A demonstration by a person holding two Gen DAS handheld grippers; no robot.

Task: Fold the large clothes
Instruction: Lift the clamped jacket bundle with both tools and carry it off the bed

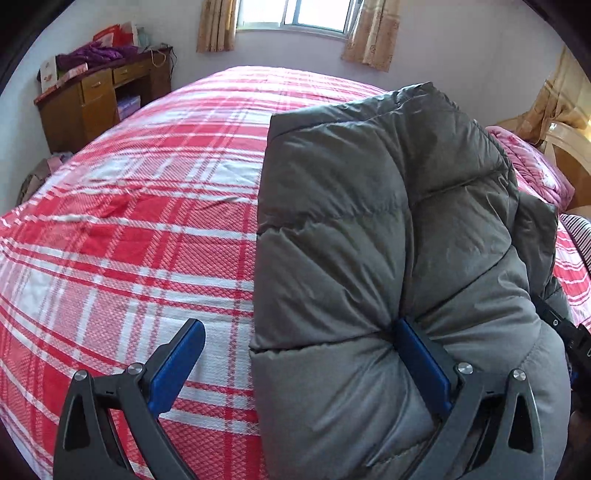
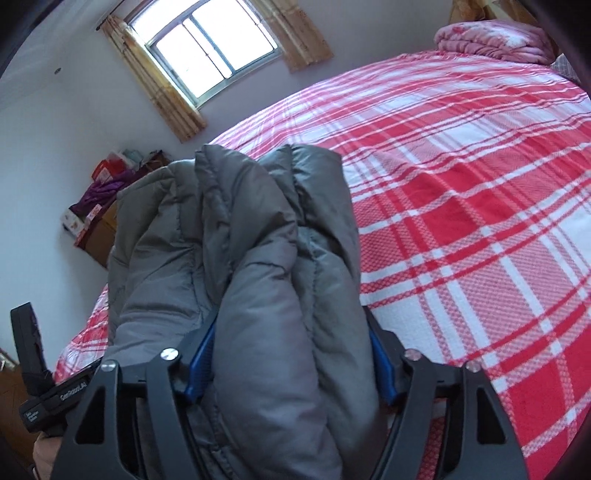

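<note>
A grey quilted down jacket (image 1: 388, 229) is bunched into a thick folded bundle, held above the red and white plaid bed (image 1: 129, 229). My left gripper (image 1: 295, 354) stands wide open; its right finger (image 1: 421, 365) presses into the jacket's side, its left finger (image 1: 177, 365) is free over the bed. In the right wrist view my right gripper (image 2: 291, 354) is closed around a thick fold of the jacket (image 2: 266, 295), with blue pads on both sides of the fabric. The plaid bed (image 2: 480, 221) lies to the right.
A wooden desk (image 1: 99, 92) with boxes and purple cloth stands at the far left wall. A window (image 1: 295, 14) with curtains is behind the bed. A pink folded quilt (image 2: 491, 37) lies at the bed's head, beside a wooden headboard (image 1: 569, 155).
</note>
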